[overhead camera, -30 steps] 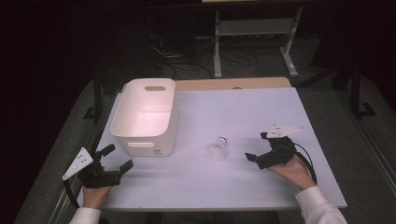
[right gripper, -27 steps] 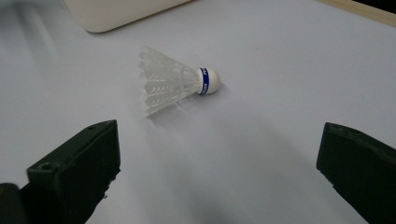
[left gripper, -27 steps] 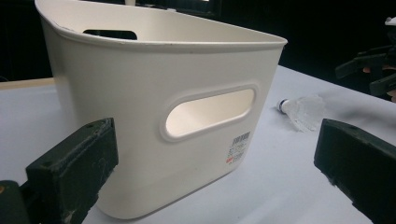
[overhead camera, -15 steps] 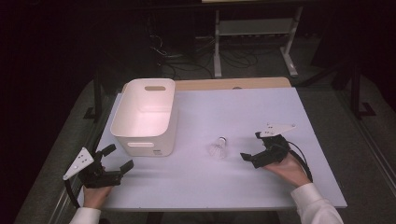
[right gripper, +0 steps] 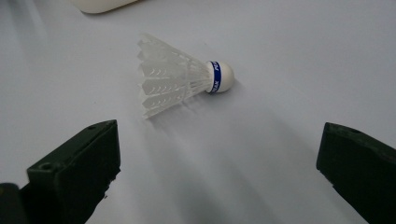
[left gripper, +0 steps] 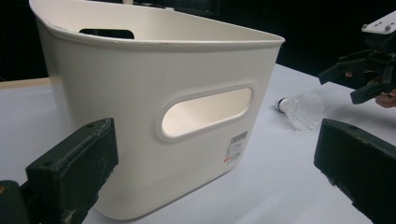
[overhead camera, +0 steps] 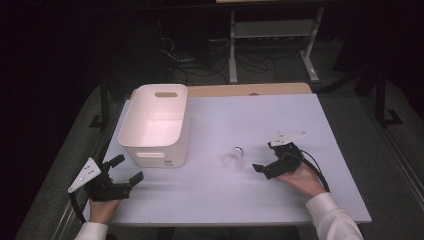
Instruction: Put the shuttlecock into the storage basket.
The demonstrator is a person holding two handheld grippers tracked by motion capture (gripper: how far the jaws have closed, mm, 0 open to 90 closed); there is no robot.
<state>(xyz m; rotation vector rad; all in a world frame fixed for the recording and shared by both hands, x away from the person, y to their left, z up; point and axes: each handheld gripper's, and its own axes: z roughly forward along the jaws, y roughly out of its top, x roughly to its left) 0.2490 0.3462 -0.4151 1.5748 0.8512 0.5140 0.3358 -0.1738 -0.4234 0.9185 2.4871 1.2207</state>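
Dark room surrounds white table (overhead camera: pixel 310 125) bearing basket (overhead camera: pixel 155 125) and shuttlecock (overhead camera: pixel 234 158).

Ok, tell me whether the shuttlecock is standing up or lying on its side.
Lying on its side. The shuttlecock rests on the white table, cork tip and feather skirt both level along the surface.

Shuttlecock (overhead camera: pixel 234 158) right of bin (overhead camera: pixel 155 125)
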